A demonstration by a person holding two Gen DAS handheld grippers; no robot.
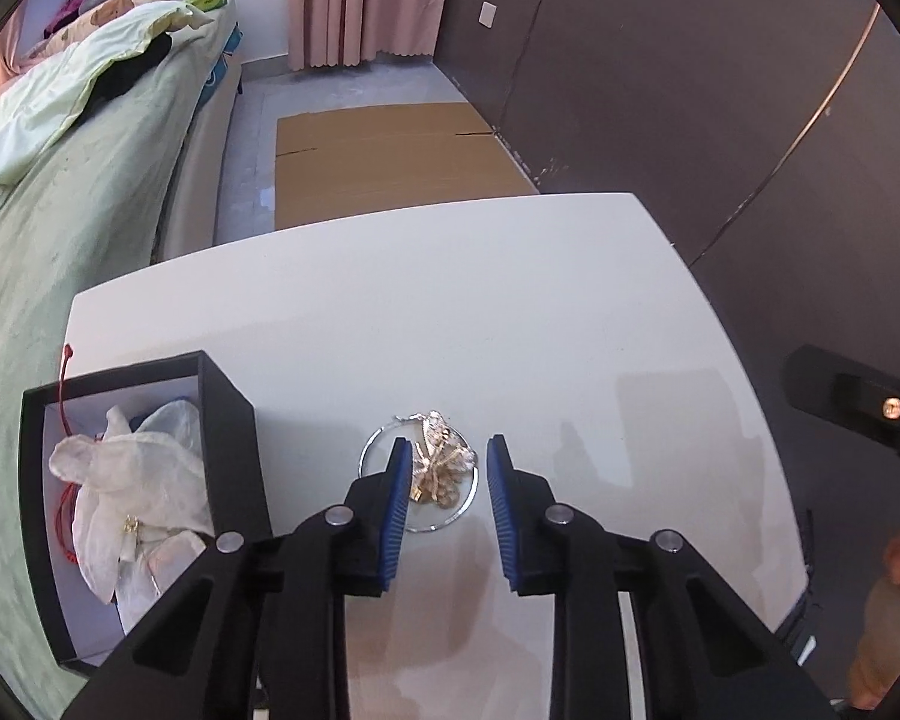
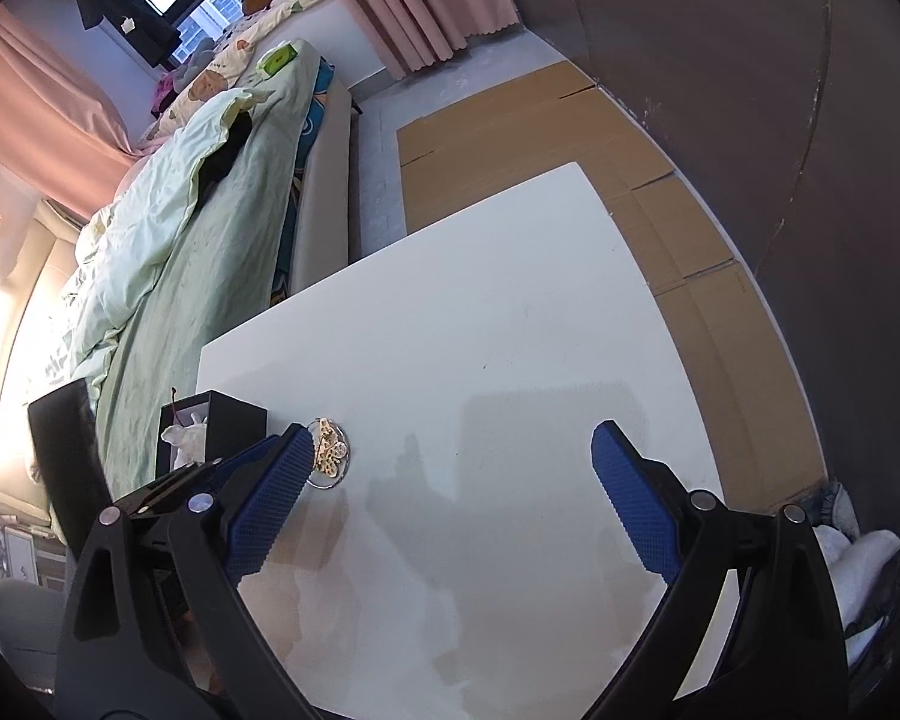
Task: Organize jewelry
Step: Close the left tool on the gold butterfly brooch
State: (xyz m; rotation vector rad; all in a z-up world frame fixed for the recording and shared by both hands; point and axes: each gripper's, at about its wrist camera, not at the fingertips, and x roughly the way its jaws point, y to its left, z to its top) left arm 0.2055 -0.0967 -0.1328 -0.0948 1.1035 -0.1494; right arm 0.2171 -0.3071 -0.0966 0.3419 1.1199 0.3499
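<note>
Jewelry: one gold tangle on one silver hoop, between unclenched left tool; right tool spread.

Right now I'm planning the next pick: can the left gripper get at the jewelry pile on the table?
Probably yes. The left gripper is open with the jewelry pile between its fingers; nothing blocks it, and the black box stands off to the side.
</note>
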